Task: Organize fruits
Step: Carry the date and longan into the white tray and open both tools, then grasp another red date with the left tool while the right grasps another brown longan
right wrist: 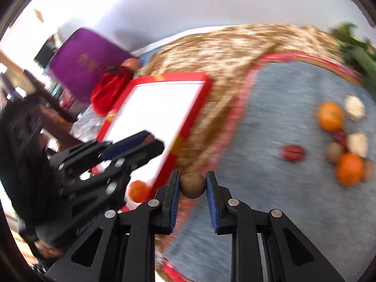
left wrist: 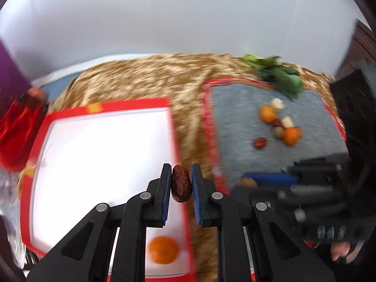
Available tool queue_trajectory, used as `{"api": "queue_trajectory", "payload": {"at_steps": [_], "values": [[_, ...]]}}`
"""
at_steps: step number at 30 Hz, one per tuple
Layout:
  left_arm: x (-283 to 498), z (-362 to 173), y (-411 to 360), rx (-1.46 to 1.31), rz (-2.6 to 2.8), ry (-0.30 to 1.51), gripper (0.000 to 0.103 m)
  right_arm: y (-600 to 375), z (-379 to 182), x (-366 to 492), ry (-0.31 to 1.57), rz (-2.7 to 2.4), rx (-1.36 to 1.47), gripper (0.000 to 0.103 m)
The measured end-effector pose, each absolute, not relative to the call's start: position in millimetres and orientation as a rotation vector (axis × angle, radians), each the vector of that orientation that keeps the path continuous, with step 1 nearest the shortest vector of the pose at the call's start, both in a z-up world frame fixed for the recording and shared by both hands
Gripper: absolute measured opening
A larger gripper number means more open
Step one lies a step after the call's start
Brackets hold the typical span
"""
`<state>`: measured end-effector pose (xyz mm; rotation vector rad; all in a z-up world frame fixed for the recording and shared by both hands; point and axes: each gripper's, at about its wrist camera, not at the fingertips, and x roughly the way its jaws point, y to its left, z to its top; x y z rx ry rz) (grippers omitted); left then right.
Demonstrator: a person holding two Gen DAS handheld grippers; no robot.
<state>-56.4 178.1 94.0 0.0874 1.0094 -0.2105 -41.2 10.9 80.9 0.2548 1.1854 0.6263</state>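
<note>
Gray mat point(right wrist: 270, 188) — wrinkled dark-red date point(left wrist: 181, 183)

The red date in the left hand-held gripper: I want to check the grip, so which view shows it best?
The left wrist view: the red date sits sharp between the left hand-held gripper pads. The right wrist view shows only that gripper side-on and blurred, date hardly visible.

No text I can read anywhere.

The purple box point(right wrist: 90, 64) to my left carries gold marks on its face, but motion blur smears them past reading. The red-framed white tray point(left wrist: 107, 108) has yellow patches on its rim, likewise only blurs of colour. No numbers, brands or signs show clearly in either of my views.
</note>
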Motion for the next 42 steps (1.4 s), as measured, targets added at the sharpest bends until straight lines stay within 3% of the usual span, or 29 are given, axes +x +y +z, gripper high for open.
{"api": "queue_trajectory", "payload": {"at_steps": [10,22,32,42], "values": [[-56,79,230,0.061,-0.063,1.083,0.014,94,83,-65,1.081,0.775,0.111,0.022],[-55,65,237,0.08,-0.017,1.154,0.015,117,69,-69,1.076,0.777,0.023,0.025],[-50,74,217,0.094,-0.019,1.107,0.016,67,87,-62,1.031,0.716,0.118,0.026],[-47,77,129,0.211,-0.213,1.062,0.021,-52,103,-46,1.015,0.478,0.268,0.026]]}}
